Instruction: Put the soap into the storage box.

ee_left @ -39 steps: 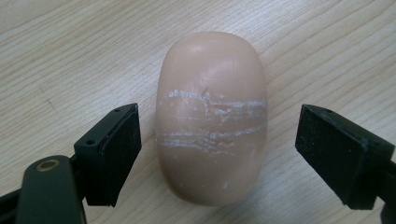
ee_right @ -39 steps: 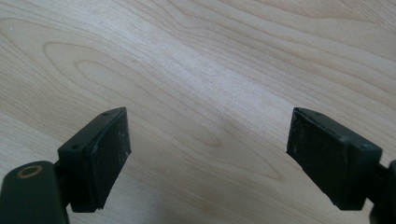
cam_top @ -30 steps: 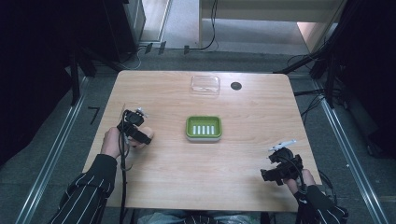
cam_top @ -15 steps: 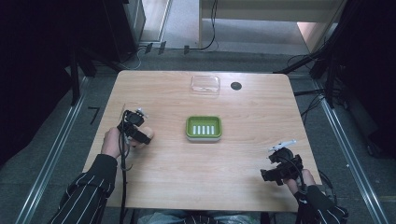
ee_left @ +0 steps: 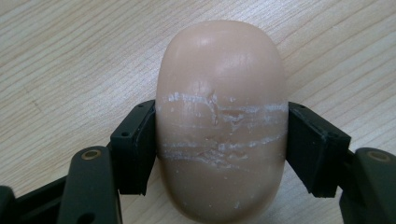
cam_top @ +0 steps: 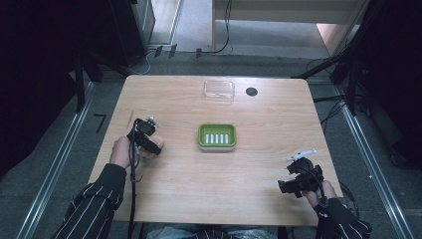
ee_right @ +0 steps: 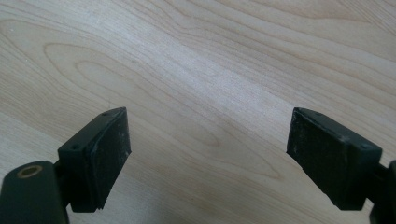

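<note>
Near the counter's (cam_top: 209, 199) front right corner, right tool (cam_top: 298, 180) hovering with jaws spread over bare wood, apparently kept clear as a spare. Toward the left edge, left tool (ee_left: 219, 144) just closed, pinching the pale soap bar (ee_left: 221, 121) across its scuffed middle, flat on the wood, likely for a steady lift. Farther in, green soap dish (cam_top: 217, 136) at the center, seemingly awaiting the bar; clear lid (cam_top: 219, 90) by the far edge.

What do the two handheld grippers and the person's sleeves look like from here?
Both the left gripper and the right gripper are black, with blocky, flat-faced jaws. A black cable trails from the left one along the arm. The right carries a light grey plate on top. The sleeves are dark with thin white stripes.
</note>
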Available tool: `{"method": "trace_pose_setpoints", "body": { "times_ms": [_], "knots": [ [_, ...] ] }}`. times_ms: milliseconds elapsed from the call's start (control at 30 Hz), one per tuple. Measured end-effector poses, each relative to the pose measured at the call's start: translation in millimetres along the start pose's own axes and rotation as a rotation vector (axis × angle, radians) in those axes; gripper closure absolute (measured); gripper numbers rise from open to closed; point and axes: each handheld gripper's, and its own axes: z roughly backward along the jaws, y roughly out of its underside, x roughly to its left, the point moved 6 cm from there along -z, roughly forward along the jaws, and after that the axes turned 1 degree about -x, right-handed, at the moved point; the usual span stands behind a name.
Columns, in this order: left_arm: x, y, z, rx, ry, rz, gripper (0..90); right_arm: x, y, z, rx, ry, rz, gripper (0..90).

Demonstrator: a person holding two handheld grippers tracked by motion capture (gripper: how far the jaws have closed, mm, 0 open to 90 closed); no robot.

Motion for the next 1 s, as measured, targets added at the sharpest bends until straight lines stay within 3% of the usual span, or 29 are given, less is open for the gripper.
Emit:
{"method": "trace_pose_setpoints", "body": {
  "times_ms": [133, 433, 533, 1000],
  "knots": [
    [0.6, 1.1, 0.3, 0.005, 0.019, 0.006, 32.7, 0.0, -0.3, -0.5, -0.003, -0.001, 0.010, 14.2],
    [-1.0, 1.7, 0.8, 0.012, 0.018, -0.016, 33.3, 0.0, -0.1, 0.0, 0.000, 0.000, 0.002, 14.2],
    [-2.6, 2.0, 1.5, 0.010, 0.046, -0.012, 33.3, -0.3, -0.3, 0.1, -0.002, 0.002, 0.001, 14.2],
    [-7.6, 0.3, 11.9, -0.011, 0.019, -0.052, 33.4, 0.0, -0.1, 0.2, 0.000, -0.001, 0.001, 14.2]
  ]
}}
